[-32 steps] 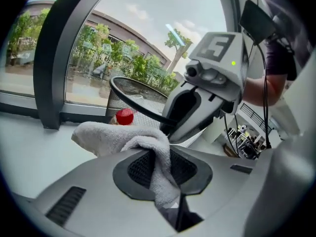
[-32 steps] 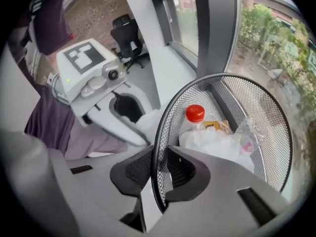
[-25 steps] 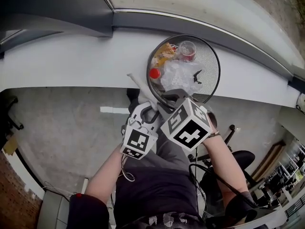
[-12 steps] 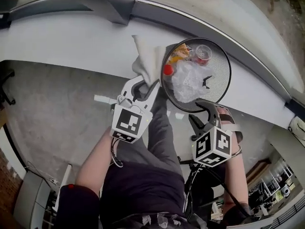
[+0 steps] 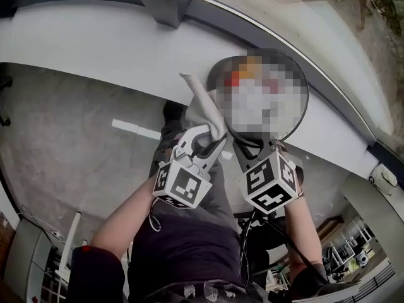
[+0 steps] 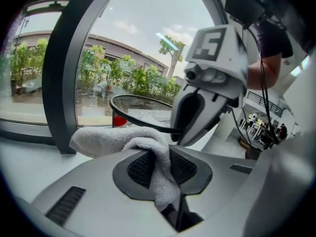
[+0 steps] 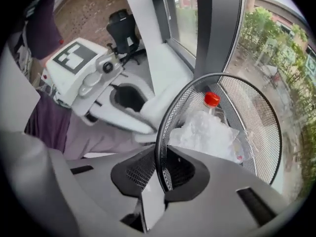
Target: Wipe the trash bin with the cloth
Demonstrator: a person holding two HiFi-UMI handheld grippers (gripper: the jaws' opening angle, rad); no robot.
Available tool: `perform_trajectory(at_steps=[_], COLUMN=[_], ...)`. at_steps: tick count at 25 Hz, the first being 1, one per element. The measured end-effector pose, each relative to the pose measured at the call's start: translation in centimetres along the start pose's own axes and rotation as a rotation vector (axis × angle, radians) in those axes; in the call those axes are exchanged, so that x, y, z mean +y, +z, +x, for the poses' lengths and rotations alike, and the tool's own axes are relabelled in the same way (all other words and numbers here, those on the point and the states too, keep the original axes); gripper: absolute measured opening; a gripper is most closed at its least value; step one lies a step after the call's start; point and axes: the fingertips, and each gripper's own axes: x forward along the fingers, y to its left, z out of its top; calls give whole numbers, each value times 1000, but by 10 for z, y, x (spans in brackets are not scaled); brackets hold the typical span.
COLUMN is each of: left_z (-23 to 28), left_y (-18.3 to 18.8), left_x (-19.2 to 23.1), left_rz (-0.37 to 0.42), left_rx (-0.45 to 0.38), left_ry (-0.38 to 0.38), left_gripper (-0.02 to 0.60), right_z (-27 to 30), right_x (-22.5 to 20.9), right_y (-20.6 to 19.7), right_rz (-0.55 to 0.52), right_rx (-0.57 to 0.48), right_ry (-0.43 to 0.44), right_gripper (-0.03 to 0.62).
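In the head view my left gripper (image 5: 211, 141) holds the cloth (image 5: 203, 109) at eight o'clock of the trash bin (image 5: 297, 126); in the left gripper view its fingers pinch that cloth tight; in the right gripper view my right gripper (image 7: 160, 174), jaws just closing, clamps the bin's six o'clock rim.

— Where does the head camera sit?
— High above, facing steeply down on both tongs and the mouth of the trash bin (image 5: 307, 96).
— And the two riding cameras?
— The one on the left tongs (image 5: 210, 137) looks almost level along its jaws toward the window (image 6: 98, 58). The one on the right tongs (image 5: 243, 149) peers down, hard against the bin's rim. Each catches the other tongs close by, and the bin.
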Motion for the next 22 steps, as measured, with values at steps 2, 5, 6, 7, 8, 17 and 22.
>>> perform_trajectory(at_steps=[2,5,6,7,8,17,22], left_z=[-1,-7,-10,-13,-17,-15,-3], left_y=[-5,-11,-12,-13,-12,14,3], left_x=[-7,-3,2,9,20,94,60], left_rz=[-12,2,14,12,-11,-11,-1], left_rx=[4,26,32,32,25,-42,6], left_ry=[-16,-15,-7,7,27,186,180], left_gripper=[61,57,57,57,58,57,57], right_z=[5,5,-1,-12,-25,-24,3], right_x=[-2,2,4,5,4,-20,-15], right_y=[18,38,44,48,49,-54,-31], right_rz=[32,52,61,72,80,-462,-513], right_rx=[-14,-48,-87,-134,-175,156,70], right_ry=[12,66,92,112,121,-135,-149], right_gripper=[58,60,61,65,76,150,112])
